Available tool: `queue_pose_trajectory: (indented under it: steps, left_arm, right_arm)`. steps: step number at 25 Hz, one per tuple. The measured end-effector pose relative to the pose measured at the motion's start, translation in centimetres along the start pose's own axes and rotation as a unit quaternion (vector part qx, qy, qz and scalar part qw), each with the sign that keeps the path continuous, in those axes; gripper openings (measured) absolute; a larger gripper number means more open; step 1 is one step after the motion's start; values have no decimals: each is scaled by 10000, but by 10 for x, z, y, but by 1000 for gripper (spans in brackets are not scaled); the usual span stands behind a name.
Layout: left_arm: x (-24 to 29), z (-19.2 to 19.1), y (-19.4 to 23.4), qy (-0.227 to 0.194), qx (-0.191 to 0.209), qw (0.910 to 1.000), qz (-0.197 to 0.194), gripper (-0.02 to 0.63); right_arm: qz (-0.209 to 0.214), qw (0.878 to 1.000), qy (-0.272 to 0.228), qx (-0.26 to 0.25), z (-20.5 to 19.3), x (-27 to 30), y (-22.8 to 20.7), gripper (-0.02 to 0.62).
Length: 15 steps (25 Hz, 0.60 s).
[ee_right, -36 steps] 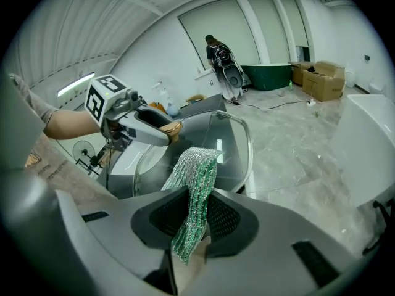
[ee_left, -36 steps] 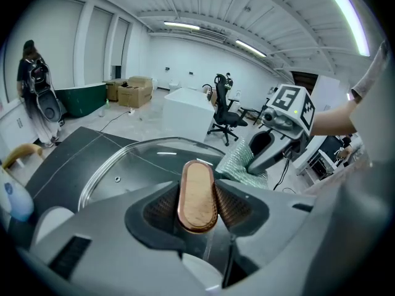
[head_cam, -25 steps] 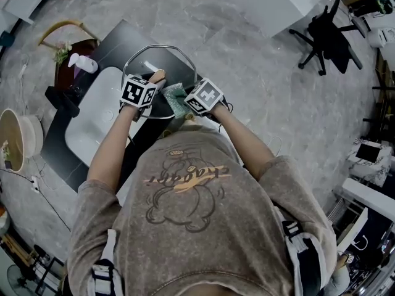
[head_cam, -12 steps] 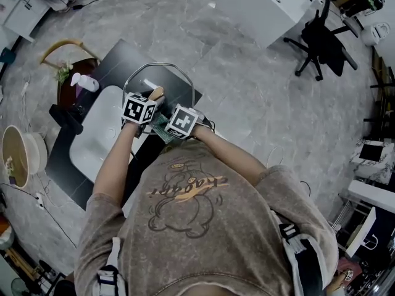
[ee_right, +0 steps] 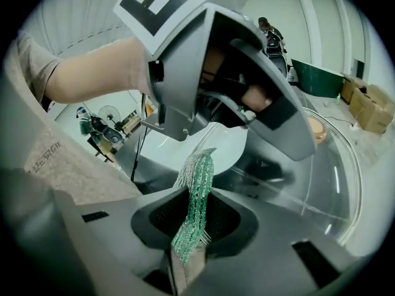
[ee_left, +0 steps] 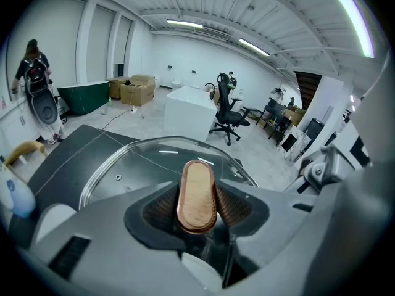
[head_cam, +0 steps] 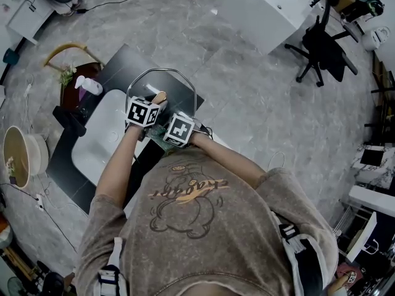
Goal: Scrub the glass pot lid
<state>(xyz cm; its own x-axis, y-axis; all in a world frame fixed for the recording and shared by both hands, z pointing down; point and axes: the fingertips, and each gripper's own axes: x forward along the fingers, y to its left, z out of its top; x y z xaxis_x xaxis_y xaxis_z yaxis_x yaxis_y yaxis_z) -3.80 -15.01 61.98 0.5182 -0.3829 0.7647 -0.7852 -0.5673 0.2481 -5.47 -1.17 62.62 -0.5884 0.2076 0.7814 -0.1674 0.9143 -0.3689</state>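
The glass pot lid (head_cam: 162,74) stands tilted over the black counter by the sink, its rim arching above both grippers. My left gripper (head_cam: 152,103) is shut on the lid's wooden knob (ee_left: 197,195), which sits upright between the pads. The clear glass (ee_left: 139,165) spreads out beyond it. My right gripper (head_cam: 169,133) is shut on a green glittery scrub cloth (ee_right: 195,197), which pokes up from the jaws against the near lower part of the lid (ee_right: 308,184). The left gripper (ee_right: 228,73) looms just above the cloth in the right gripper view.
A white sink basin (head_cam: 92,147) lies left of the lid, with a black faucet (head_cam: 68,119) and a soap bottle (head_cam: 88,86) at its far side. A round bowl (head_cam: 18,148) sits on the floor at left. A white cabinet (head_cam: 271,8) and an office chair (head_cam: 321,45) stand beyond.
My right gripper has slid left with the green cloth, from the lid's right side to close beside the left gripper. The left gripper has held the knob still.
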Motion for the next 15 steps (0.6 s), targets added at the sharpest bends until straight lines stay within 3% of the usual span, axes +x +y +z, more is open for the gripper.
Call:
queue_pose_trajectory:
  steps: [9, 15]
  left_arm:
    - [-10, 5, -4, -136, -66, 9999, -37, 212]
    - [-44, 40, -8, -781, -17, 9969, -56, 213]
  right_arm:
    - [-17, 9997, -237, 24, -8, -33, -1, 95]
    - [-297, 9939, -942, 498, -3, -82, -24, 95]
